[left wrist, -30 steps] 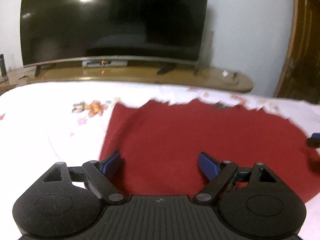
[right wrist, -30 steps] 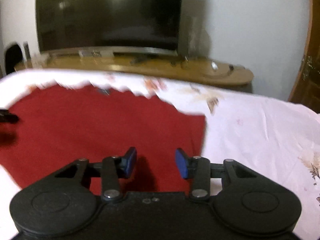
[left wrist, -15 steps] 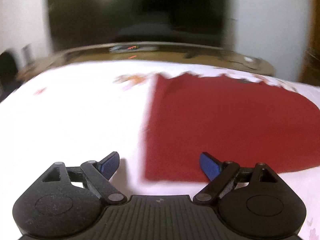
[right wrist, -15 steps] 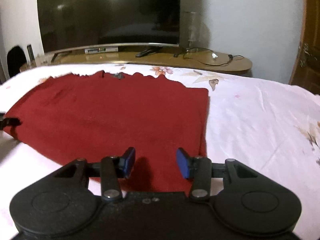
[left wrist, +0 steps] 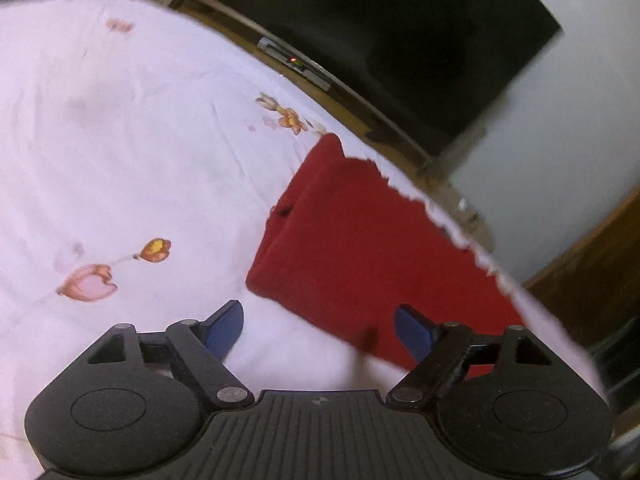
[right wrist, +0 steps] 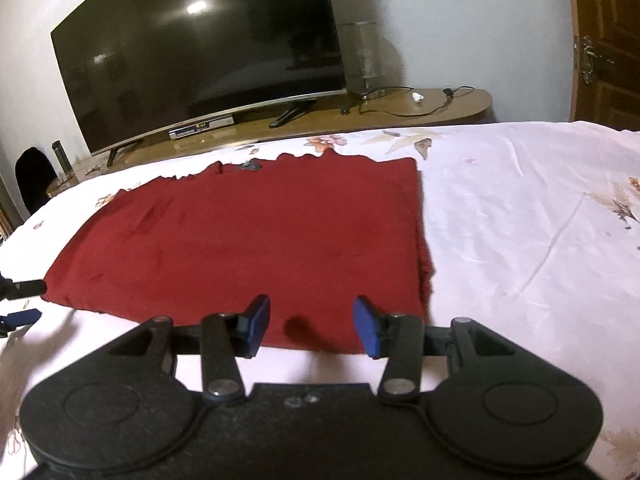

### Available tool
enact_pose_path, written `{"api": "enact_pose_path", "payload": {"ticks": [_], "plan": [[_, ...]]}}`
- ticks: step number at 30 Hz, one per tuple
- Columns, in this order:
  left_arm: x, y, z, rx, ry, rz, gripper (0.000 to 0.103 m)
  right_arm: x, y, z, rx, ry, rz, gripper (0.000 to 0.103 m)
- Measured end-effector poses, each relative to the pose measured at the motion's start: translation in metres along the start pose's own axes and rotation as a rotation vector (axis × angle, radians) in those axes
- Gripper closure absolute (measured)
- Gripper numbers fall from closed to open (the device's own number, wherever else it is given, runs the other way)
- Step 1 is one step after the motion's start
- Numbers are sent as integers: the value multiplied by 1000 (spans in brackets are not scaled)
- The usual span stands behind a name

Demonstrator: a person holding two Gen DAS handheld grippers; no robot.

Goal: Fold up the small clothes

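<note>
A dark red garment (right wrist: 248, 240) lies flat and folded on the white flowered bedsheet (right wrist: 520, 220). It also shows in the left wrist view (left wrist: 360, 248), tilted, with its near left corner in front of my left gripper (left wrist: 319, 330). The left gripper is open and empty, over the sheet just off that corner. My right gripper (right wrist: 311, 328) is open and empty, just above the garment's near edge. The left gripper's fingertips (right wrist: 20, 316) show at the far left edge of the right wrist view.
A large dark television (right wrist: 200, 60) stands on a low wooden stand (right wrist: 440, 108) beyond the bed, with cables and a lamp on it. A wooden door (right wrist: 604, 40) is at the right. A dark chair (right wrist: 32, 176) is at the left.
The left gripper has swung left off the garment and tilted, so the garment's left corner now lies ahead of it. The right gripper has drawn back to the near edge and opened wider.
</note>
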State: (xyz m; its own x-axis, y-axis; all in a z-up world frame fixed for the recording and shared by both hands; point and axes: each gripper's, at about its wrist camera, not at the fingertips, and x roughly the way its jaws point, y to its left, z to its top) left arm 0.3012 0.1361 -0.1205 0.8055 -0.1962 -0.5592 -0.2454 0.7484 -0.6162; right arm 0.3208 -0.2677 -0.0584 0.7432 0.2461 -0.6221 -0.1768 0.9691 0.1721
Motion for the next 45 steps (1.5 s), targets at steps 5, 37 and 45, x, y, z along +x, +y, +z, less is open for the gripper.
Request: {"api": "enact_pose_path", "payload": {"ticks": [5, 37, 45], "plan": [[18, 19, 9, -142, 0, -79, 27, 11, 4, -2, 15, 25, -7, 58], [85, 22, 10, -431, -59, -86, 91, 33, 27, 23, -6, 39, 65, 61], [65, 22, -6, -447, -146, -161, 95, 56, 72, 54, -99, 13, 128, 71]]}}
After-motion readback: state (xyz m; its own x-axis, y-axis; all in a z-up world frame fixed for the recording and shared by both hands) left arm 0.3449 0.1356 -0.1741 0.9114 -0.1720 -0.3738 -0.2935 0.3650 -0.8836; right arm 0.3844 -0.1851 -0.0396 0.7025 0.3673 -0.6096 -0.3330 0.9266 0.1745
